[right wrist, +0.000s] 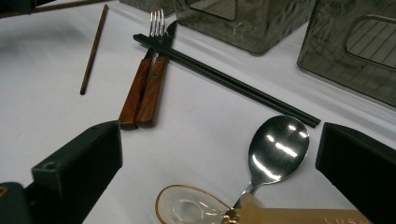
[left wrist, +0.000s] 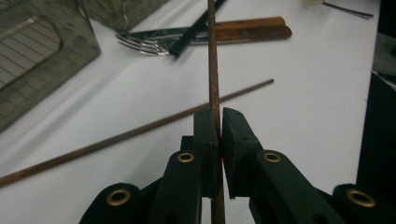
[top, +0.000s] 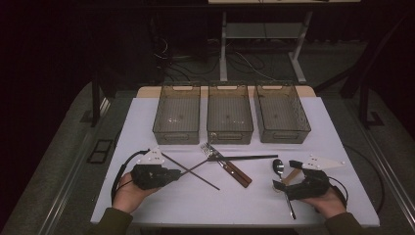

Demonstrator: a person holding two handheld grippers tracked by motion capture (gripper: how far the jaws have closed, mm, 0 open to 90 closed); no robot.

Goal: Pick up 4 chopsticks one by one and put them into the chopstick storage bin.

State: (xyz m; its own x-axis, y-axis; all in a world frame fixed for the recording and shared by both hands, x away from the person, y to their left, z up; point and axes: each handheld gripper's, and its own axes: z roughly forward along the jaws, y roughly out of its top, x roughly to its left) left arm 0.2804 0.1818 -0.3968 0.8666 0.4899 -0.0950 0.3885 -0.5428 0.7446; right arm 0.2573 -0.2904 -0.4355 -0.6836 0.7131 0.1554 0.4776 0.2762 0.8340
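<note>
- Faint raised letters stand on the pale handle (right wrist: 308, 216) of the clear little spoon, at the bottom edge of the right gripper view.
- They are too faint to read.
- No other words or numbers can be read.

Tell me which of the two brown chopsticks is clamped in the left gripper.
The brown chopstick pinched in the left gripper, pointing toward the fork. The other brown chopstick lies flat on the table, crossing beneath it.

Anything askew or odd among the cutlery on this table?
Nothing is damaged or spilled. The two brown chopsticks lie crossed in an X; the left gripper is shut on one. The black chopsticks lie slantwise across the fork. All three bins are empty.
</note>
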